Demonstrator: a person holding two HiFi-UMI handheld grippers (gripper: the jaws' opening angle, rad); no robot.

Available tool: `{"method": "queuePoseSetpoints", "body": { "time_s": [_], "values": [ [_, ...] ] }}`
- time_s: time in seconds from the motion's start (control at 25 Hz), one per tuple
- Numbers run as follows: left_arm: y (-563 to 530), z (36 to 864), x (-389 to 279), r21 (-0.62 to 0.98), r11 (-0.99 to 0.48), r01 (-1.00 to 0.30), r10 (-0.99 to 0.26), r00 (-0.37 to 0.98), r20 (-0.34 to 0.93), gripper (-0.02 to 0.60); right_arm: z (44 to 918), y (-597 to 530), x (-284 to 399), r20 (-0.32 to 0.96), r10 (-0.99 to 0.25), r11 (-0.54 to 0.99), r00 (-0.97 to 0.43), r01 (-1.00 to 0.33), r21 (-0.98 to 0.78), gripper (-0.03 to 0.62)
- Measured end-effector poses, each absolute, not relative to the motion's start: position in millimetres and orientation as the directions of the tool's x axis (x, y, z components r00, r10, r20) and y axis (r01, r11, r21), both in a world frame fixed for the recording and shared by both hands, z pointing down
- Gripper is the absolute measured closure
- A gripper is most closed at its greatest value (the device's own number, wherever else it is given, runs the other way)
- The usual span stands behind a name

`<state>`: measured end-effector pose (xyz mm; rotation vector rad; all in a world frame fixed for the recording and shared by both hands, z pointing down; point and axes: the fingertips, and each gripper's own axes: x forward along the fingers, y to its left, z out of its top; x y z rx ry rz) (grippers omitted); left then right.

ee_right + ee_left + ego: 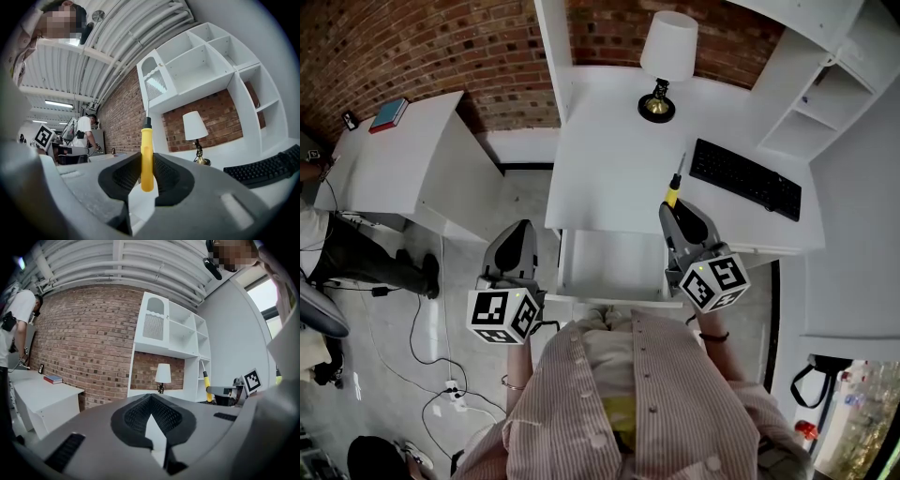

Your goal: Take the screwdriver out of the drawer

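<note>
one screwdriver (147,154), yellow-handled, is sitting clamped between the jaws of the right gripper (672,212), shaft pointing away over the desk (609,141), so it is hanging above the front edge, clear of the open drawer (611,267) below. the left gripper (150,398) is hovering off the drawer's left side with its jaws together on nothing. to my eye the taking-out is all but finished; what is coming next, i'd guess, is lowering the tool level onto a bare patch of desk, keeping clear of the keyboard (744,177) and lamp (666,56), then letting go. i am finding no readable writing or brand anywhere: the cubes (715,281) are showing only square black-and-white markers.
</note>
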<state>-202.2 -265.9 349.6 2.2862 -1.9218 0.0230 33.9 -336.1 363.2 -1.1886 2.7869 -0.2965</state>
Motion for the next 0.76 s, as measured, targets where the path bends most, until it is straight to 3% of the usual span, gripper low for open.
{"method": "queuePoseSetpoints", "body": {
  "time_s": [0.76],
  "values": [
    [-285.5, 362.1, -194.3, 0.098, -0.163, -0.982, -0.974, 0.175, 0.140, 0.583, 379.8, -346.1, 42.1, 0.036, -0.716, 0.686, -0.697, -0.712, -0.148, 0.517]
  ]
}}
